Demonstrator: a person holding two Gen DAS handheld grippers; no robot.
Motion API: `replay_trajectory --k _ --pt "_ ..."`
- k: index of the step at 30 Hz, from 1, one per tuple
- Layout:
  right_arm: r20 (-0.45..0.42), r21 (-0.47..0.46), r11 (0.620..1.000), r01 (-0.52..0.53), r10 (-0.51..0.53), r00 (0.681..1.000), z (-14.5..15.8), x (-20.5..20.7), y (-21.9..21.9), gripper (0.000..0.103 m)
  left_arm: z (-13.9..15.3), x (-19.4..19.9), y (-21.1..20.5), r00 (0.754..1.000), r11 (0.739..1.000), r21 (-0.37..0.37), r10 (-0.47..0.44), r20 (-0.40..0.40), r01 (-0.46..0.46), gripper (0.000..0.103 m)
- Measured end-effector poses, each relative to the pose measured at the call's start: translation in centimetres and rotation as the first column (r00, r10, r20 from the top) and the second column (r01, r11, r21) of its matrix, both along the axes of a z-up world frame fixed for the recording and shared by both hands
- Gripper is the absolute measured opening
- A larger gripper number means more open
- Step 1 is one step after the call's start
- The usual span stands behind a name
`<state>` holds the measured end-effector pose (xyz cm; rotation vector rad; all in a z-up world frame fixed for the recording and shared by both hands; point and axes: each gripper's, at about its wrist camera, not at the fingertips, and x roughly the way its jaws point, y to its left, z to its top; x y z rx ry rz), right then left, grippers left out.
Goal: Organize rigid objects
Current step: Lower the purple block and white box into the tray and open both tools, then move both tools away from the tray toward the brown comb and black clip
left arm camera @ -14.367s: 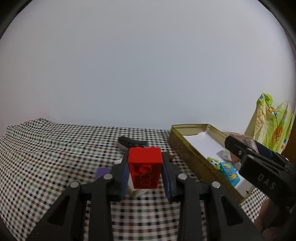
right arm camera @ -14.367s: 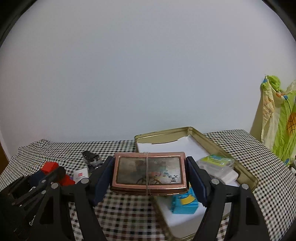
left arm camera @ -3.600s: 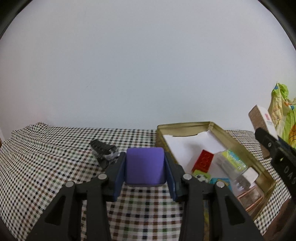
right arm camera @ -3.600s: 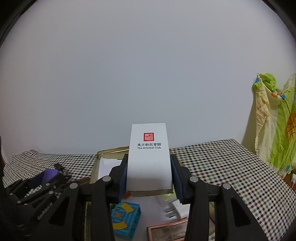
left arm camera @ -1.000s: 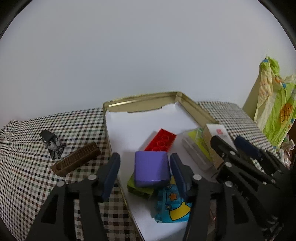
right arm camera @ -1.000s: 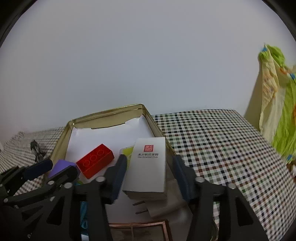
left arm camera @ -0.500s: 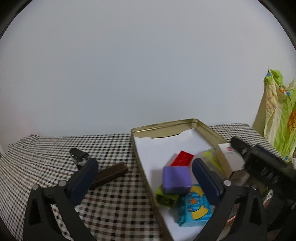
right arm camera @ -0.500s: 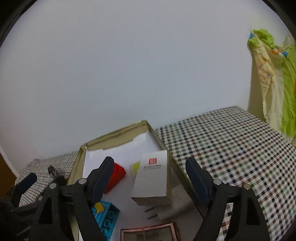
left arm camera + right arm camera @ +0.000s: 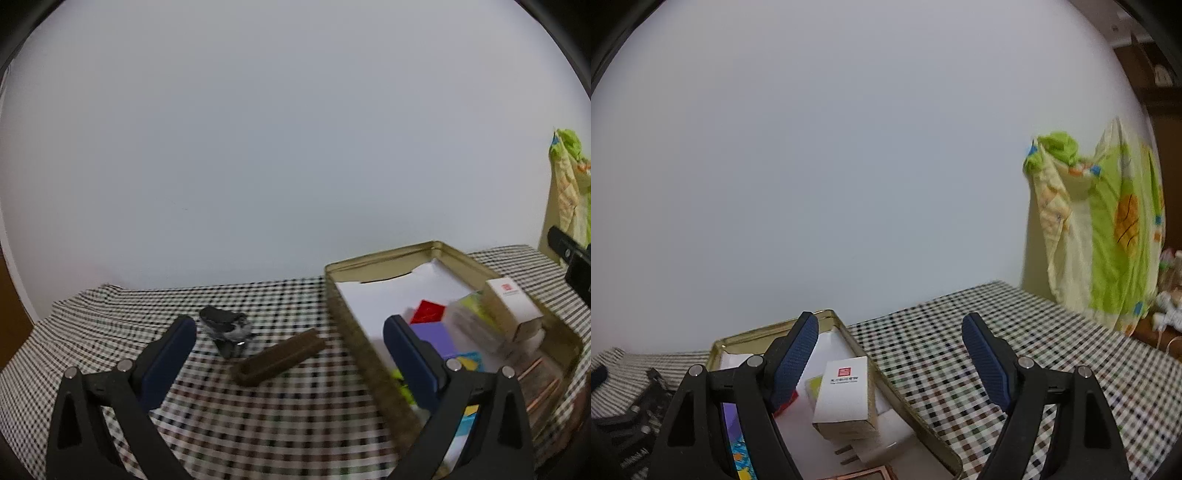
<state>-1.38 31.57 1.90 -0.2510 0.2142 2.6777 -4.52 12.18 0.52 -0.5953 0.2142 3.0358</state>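
The purple block has left the left hand-held gripper and now lies in the tin near the red brick. The white box has likewise left the right hand-held gripper and lies in the tin. Both grippers' jaws have just been opening, nothing between them, and both have drawn back from the tin.

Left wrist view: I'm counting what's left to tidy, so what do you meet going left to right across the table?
Black clip → brown comb → gold tin → purple block → white box.
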Motion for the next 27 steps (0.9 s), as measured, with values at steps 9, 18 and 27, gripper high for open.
replay_trajectory --k 9,18,27 --pt "-0.024 -0.018 0.998 0.052 -0.053 0.998 0.3 1.8 -0.5 0.082 -0.3 -0.4 -1.3 0.999 0.999 0.046 -0.01 0.051 0.007 0.103" --pt "-0.021 -0.035 0.996 0.087 -0.087 0.996 0.4 3.2 -1.7 0.082 -0.4 -0.1 -1.8 0.997 0.998 0.056 -0.033 0.068 0.029 0.103" --pt "-0.039 0.013 0.997 0.075 -0.075 0.996 0.5 3.6 -5.1 0.082 -0.5 -0.6 -4.2 0.997 0.998 0.064 -0.012 0.074 0.008 0.103"
